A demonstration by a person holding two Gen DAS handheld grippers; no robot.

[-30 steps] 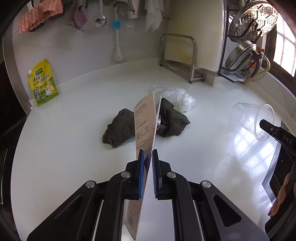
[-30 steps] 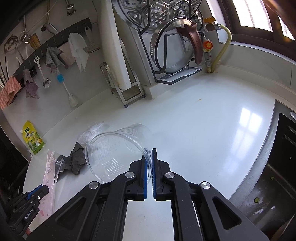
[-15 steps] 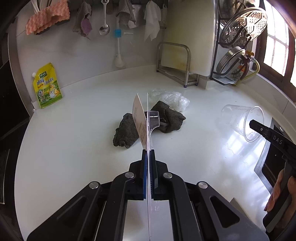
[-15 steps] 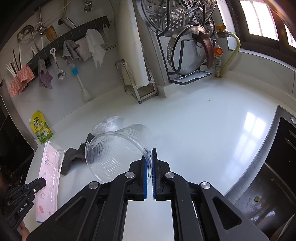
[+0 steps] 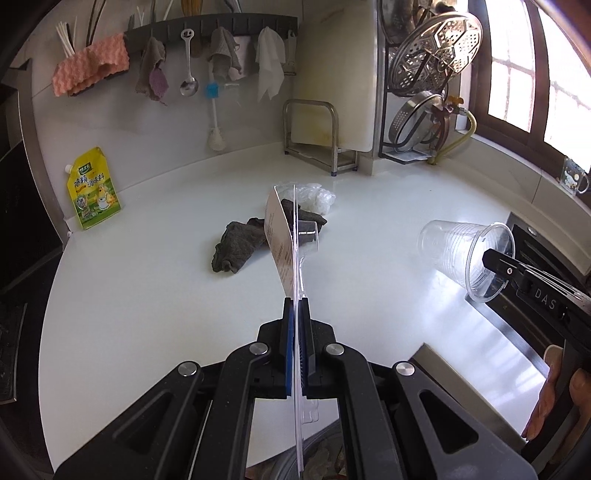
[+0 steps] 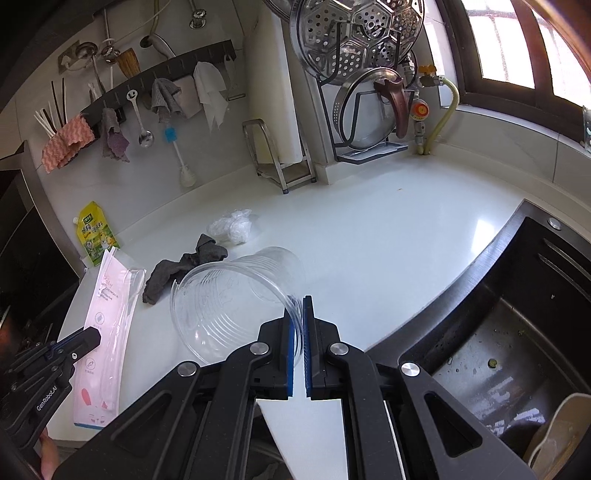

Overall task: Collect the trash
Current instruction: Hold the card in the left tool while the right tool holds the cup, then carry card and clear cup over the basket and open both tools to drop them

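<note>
White counter fills the view, glossy, with window glare on its right side. The left gripper is clamped on a flat blister pack, pink card with a clear plastic front, held edge-on above the counter. The right gripper pinches the rim of a clear plastic cup, tipped on its side in the air near the sink (dark basin, specks on its floor). Out on the counter: a crumpled grey rag, and just behind it a scrunched clear plastic wrap, possibly a bag, hard to say at this range. A yellow pouch leans on the back wall at the left. Above, a rail hangs cloths, a spoon and a brush. A white cutting board stands in its rack, steamer tray beside it, window far right.
</note>
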